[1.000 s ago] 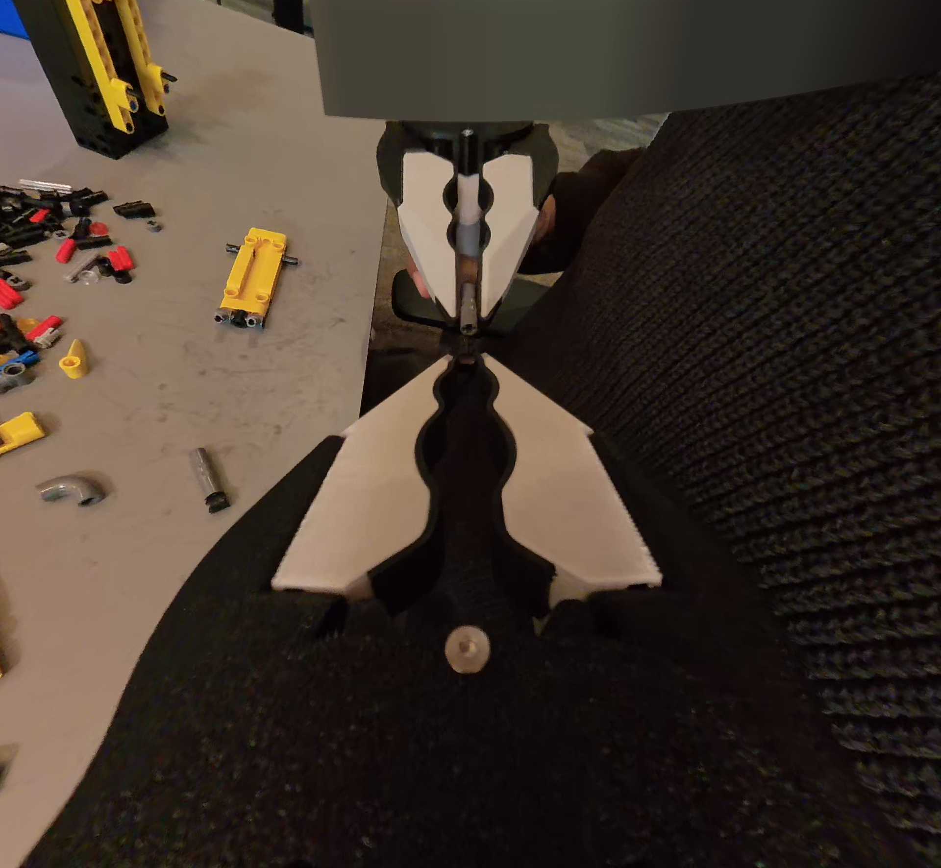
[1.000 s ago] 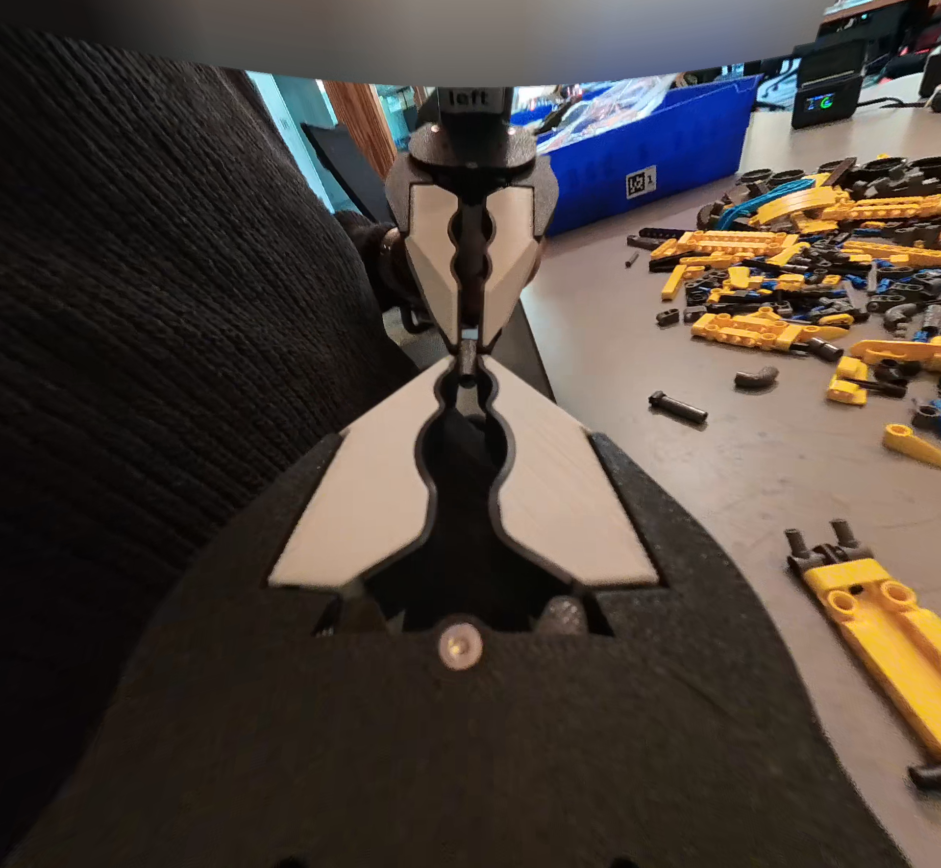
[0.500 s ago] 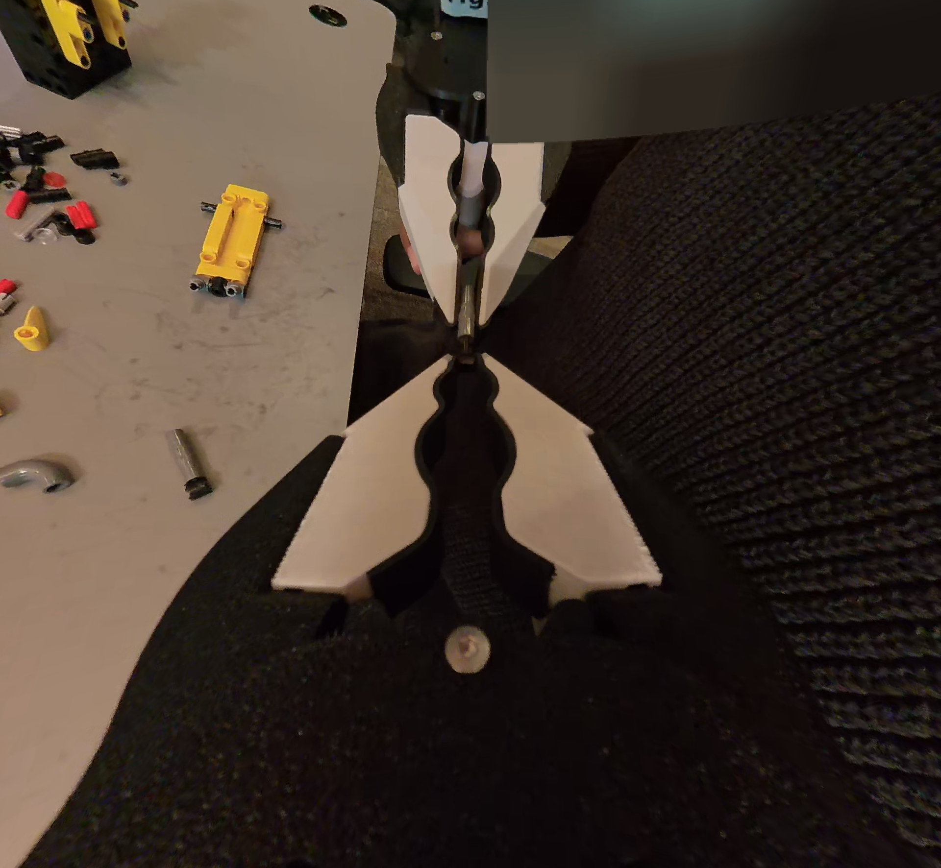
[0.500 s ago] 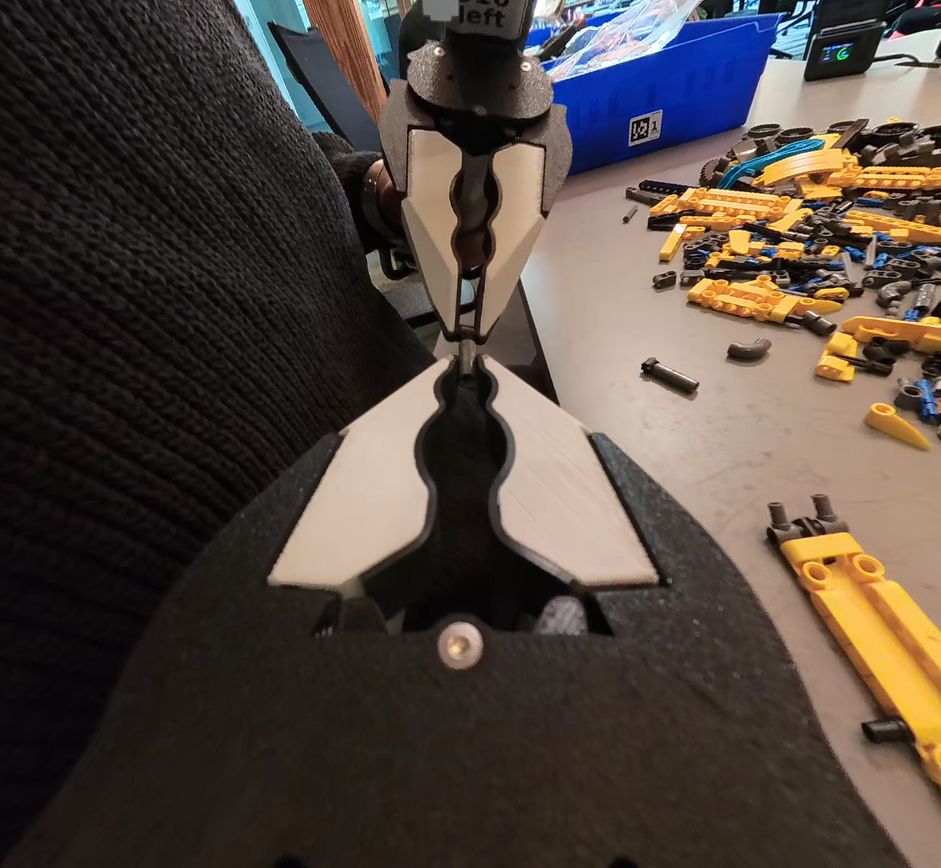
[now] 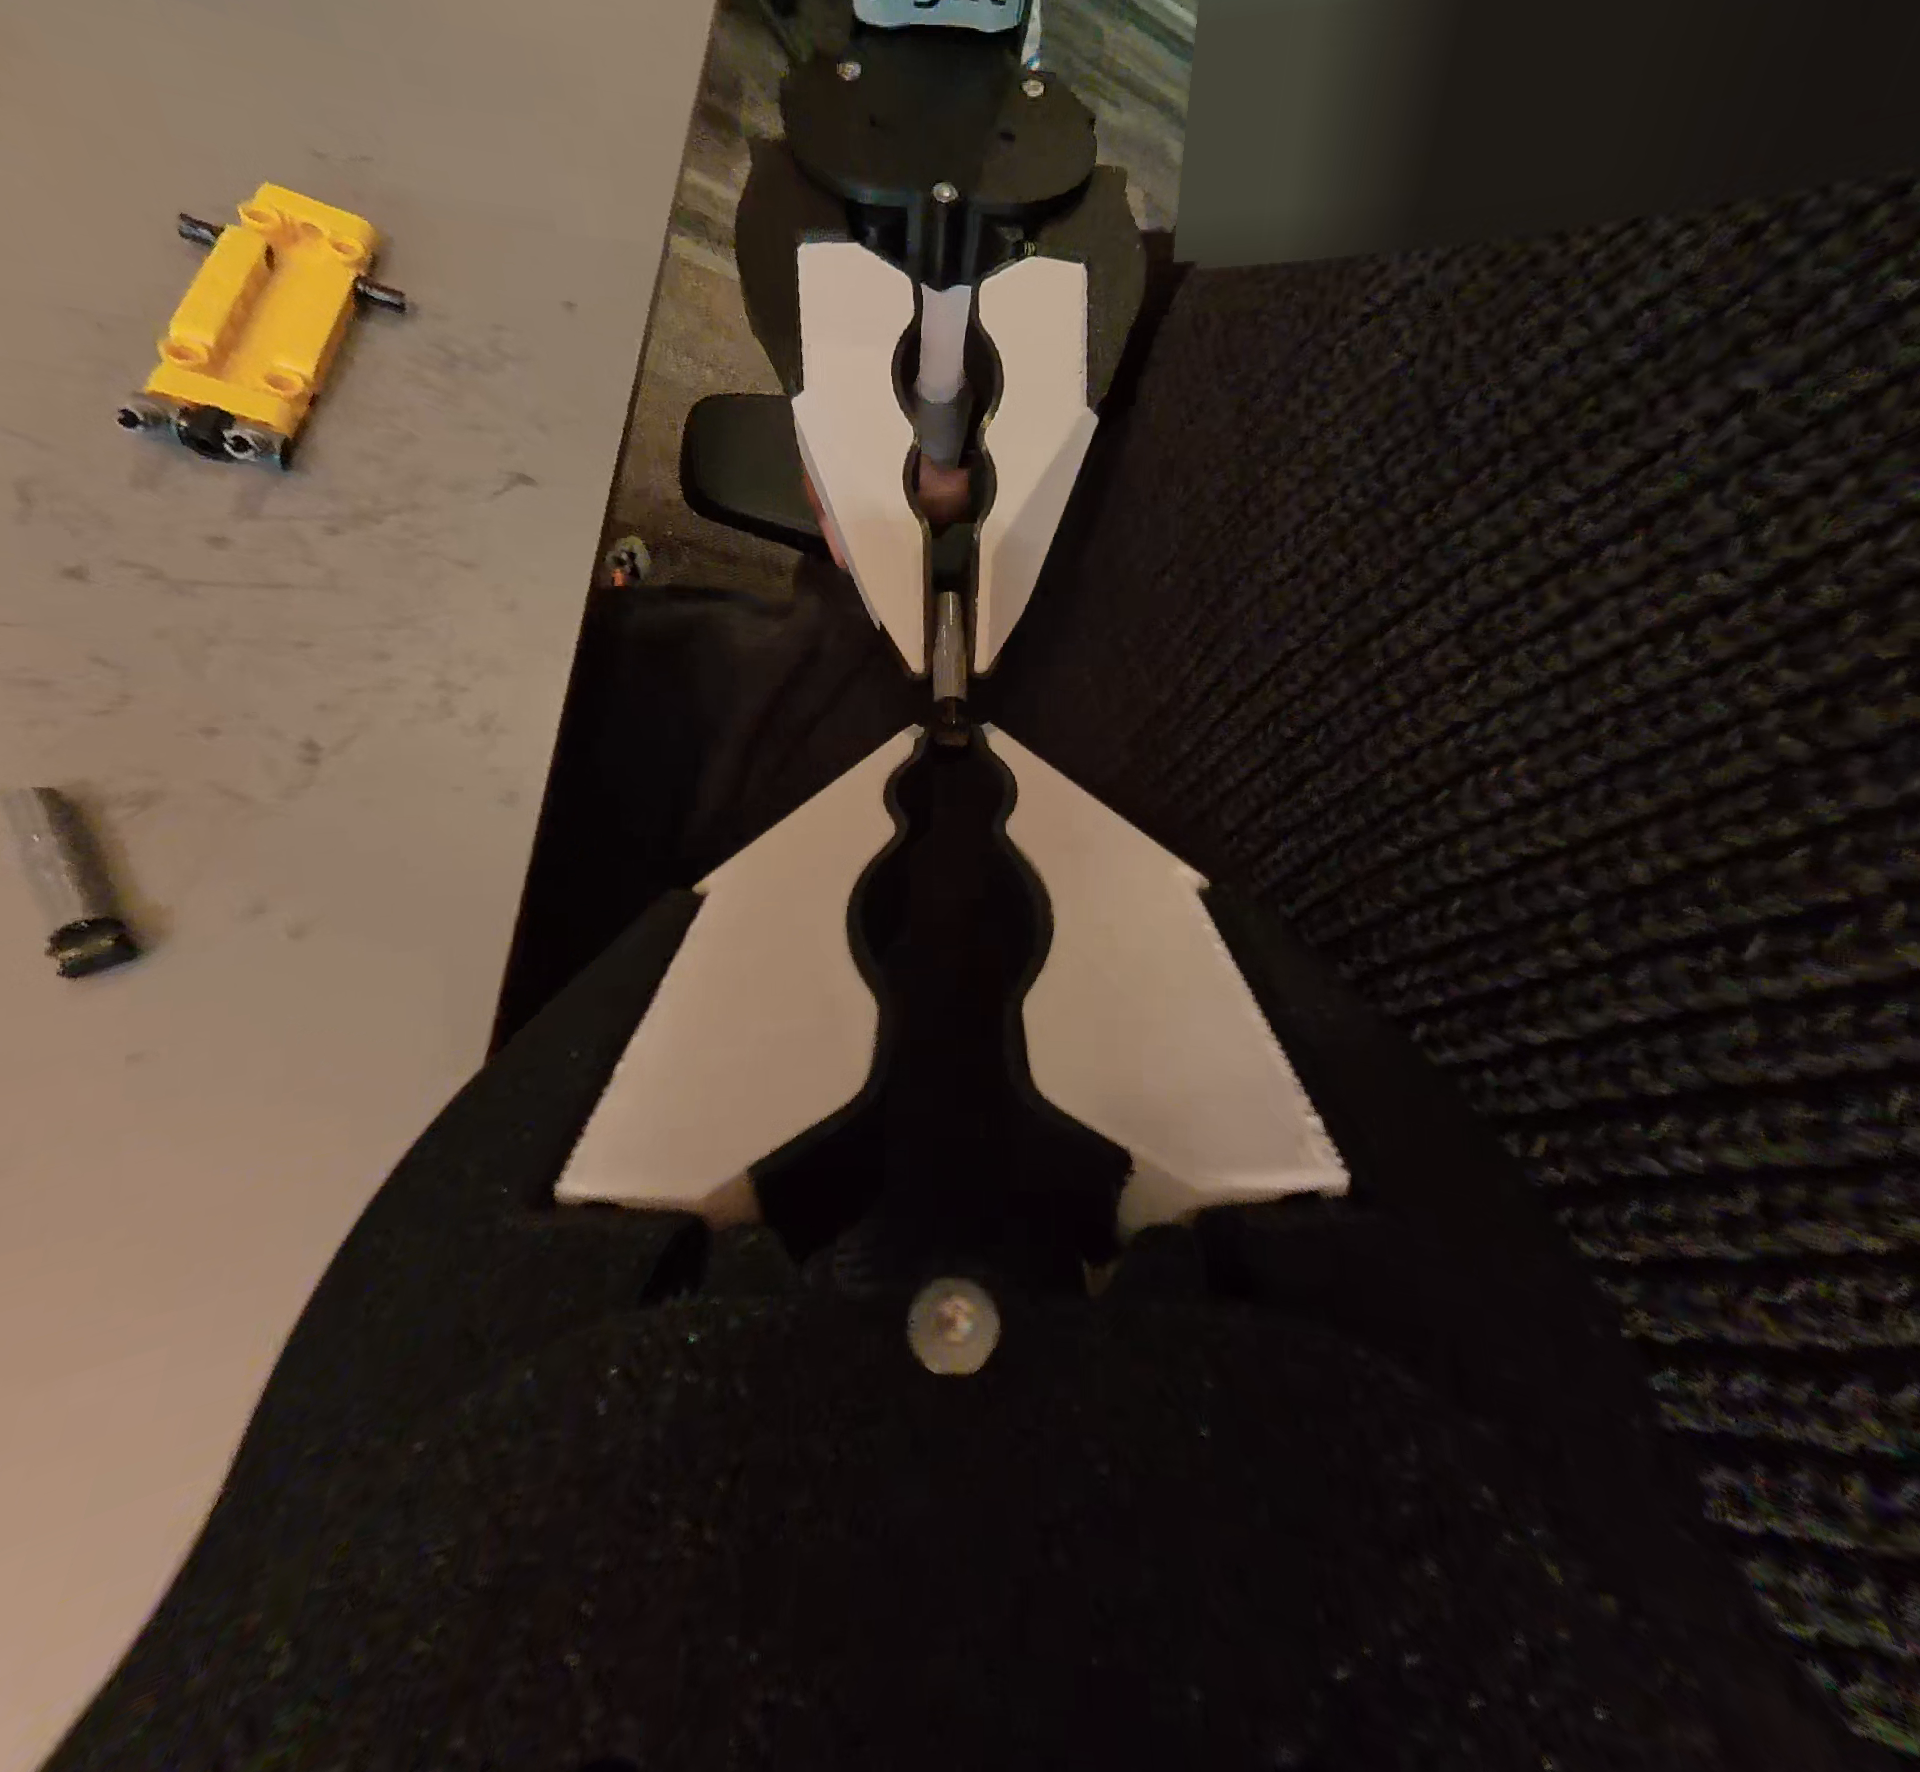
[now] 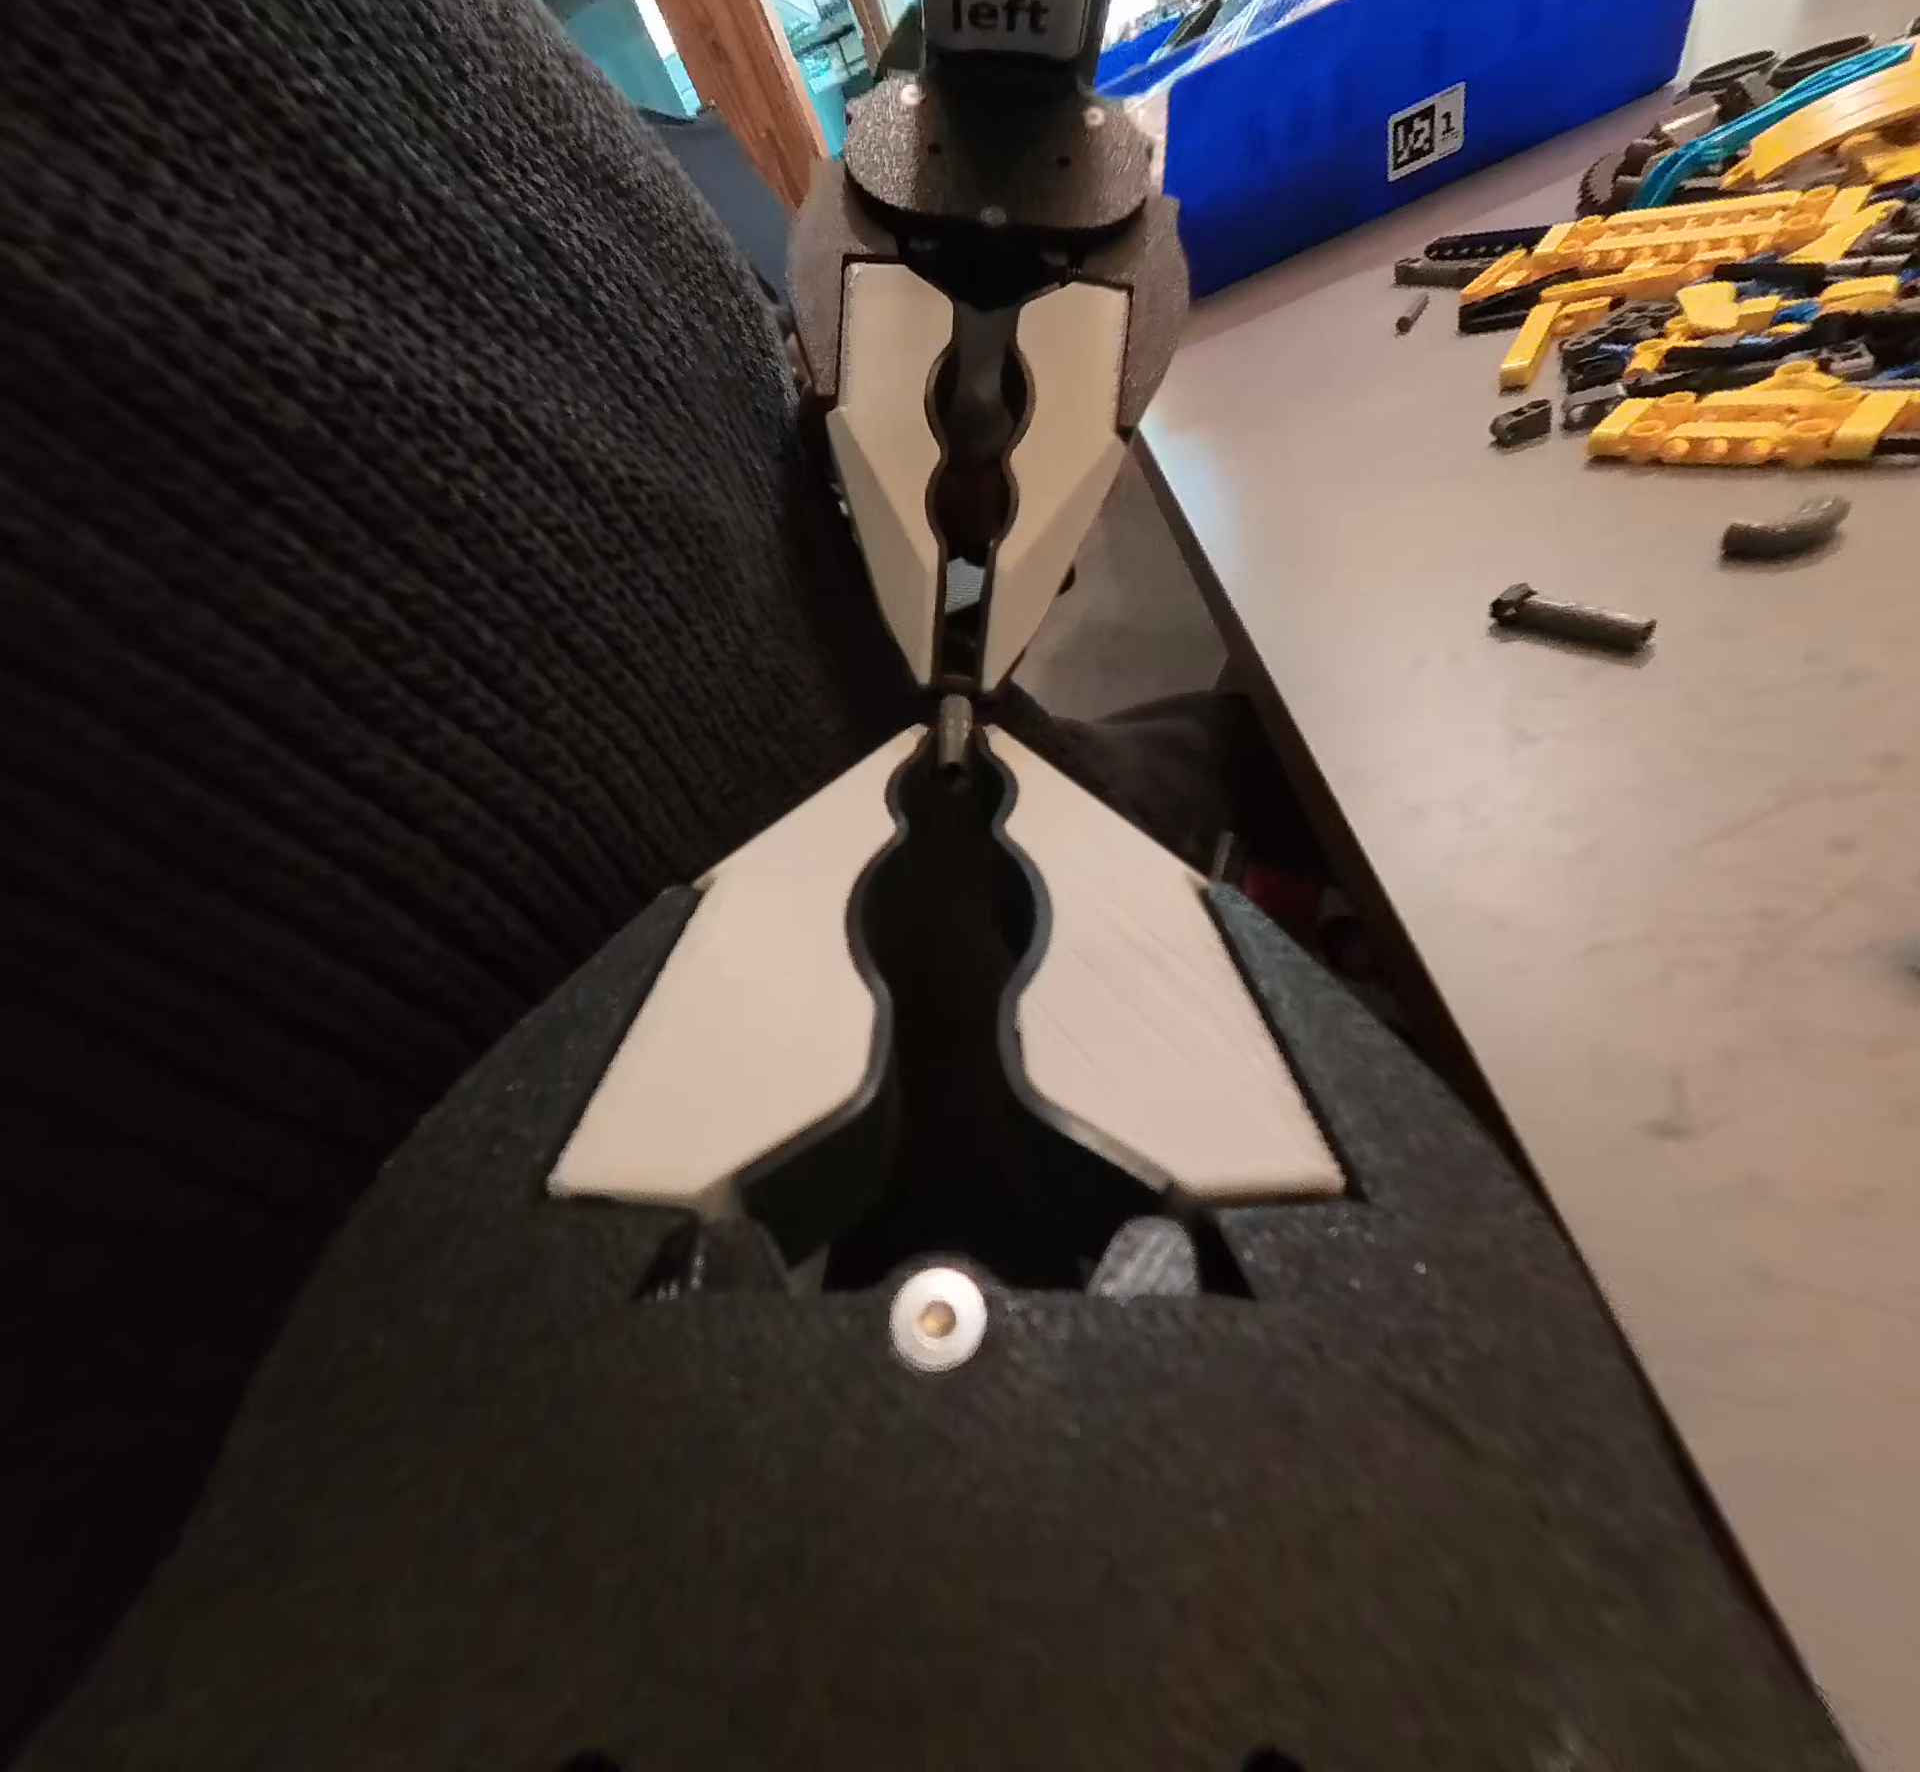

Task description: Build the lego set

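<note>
Workshop or lab: grey worktable (image 6: 1558, 891) strewn with yellow-black building-toy parts (image 6: 1714, 392), blue parts bin (image 6: 1455, 70), glass partitions behind.

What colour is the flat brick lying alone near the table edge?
Yellow with black pins, clearest in the left wrist view: flat brick.

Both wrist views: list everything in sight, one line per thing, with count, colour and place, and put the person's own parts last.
Grey pin: one, dark grey, clamped at the right gripper's tips, its end at the left gripper's tips.
Yellow block: one, yellow with black pins, on the table.
Dark cylinder piece: one, grey-black, near the table's left edge.
Brick pile: many, yellow, black and blue, far on the table.
Blue bin: one, blue, behind the pile.
Table: one, grey.
Black sweater: one, black knit, beside both grippers.
Left gripper: one, white fingers, black body.
Right gripper: one, same colours, facing the left.
</note>
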